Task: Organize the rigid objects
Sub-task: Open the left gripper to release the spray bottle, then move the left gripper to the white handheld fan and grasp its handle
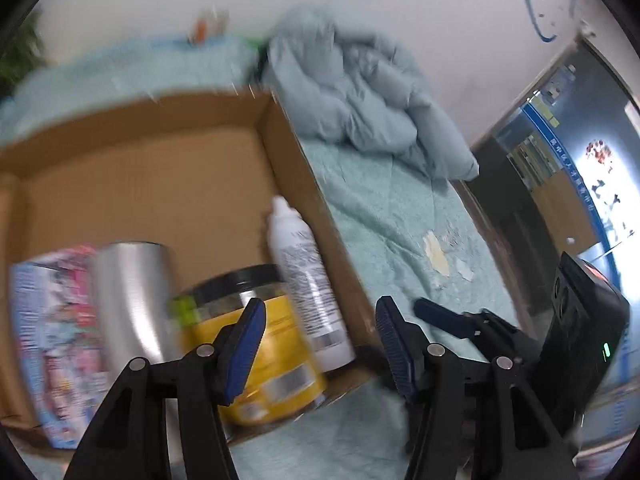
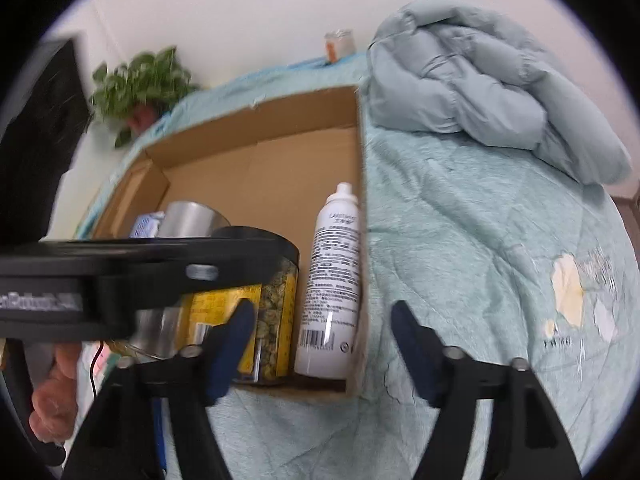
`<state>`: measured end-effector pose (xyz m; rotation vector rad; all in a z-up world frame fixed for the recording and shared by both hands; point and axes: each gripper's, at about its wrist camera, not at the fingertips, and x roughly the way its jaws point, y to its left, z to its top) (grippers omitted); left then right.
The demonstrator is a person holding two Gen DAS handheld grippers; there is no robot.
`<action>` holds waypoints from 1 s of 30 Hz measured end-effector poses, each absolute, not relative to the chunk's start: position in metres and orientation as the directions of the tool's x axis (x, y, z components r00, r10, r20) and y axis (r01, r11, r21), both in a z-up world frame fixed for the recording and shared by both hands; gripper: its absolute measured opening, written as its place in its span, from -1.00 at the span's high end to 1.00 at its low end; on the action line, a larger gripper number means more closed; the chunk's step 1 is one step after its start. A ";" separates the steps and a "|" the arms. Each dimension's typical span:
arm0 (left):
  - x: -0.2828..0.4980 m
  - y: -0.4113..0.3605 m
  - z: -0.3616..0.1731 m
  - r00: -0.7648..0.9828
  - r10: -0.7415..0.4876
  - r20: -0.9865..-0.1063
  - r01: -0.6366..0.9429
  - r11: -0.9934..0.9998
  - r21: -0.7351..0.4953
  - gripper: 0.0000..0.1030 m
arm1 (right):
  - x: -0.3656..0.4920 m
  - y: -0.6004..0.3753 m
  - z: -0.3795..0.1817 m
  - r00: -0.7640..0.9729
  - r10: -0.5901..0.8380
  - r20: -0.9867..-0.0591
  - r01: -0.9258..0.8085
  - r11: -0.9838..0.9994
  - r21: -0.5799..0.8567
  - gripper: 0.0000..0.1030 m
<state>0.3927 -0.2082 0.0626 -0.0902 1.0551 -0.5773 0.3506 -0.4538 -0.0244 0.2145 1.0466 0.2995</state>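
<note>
Both grippers hang spread wide over the bed, nothing between their fingers. The left gripper [image 1: 318,344] sits at the near edge of the cardboard box [image 1: 292,144], and its camera catches the right gripper [image 1: 436,312] just off to the side over the teal bedspread [image 1: 400,208], fingers released. From the right gripper [image 2: 320,344] the left one shows only as a black bar crossing the frame, with the person's hand [image 2: 52,392] under it.

Inside the box, along the near wall: the white spray bottle [image 1: 308,280] stands upright against the right-hand wall, the yellow-labelled jar [image 1: 256,340] with a black lid just beside it, then the steel cup [image 1: 128,300]. The left view alone shows a blurred colourful package [image 1: 52,344] beyond the cup. The right view alone shows a potted plant [image 2: 140,84] behind the box. A crumpled quilt [image 2: 480,80] lies past the box.
</note>
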 end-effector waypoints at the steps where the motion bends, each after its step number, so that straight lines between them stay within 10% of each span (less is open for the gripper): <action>1: 0.372 -0.194 0.076 0.439 -0.459 -0.772 0.407 0.868 -0.285 -0.20 | 0.337 -0.459 -0.022 0.496 0.338 -0.800 -0.119 0.939 0.323 -0.48; 3: 0.325 -0.155 0.101 0.599 -0.392 -0.698 0.359 0.911 -0.204 -0.63 | 0.306 -0.463 -0.019 0.547 0.314 -0.776 -0.096 0.945 0.314 -0.48; 13: 0.156 -0.007 0.173 0.880 -0.054 -0.472 0.089 0.995 0.052 -0.99 | 0.202 -0.420 0.026 0.724 0.274 -0.633 -0.211 0.962 0.176 -0.48; 23: 0.064 0.038 0.076 0.796 -0.079 -0.600 0.049 0.997 -0.067 -0.99 | 0.121 -0.389 0.027 0.745 0.379 -0.548 -0.294 0.925 0.240 -0.21; 30: 0.052 0.037 0.017 0.725 -0.152 -0.672 0.035 0.982 -0.184 -0.99 | 0.072 -0.352 0.005 0.671 0.520 -0.529 -0.474 0.849 0.232 -0.68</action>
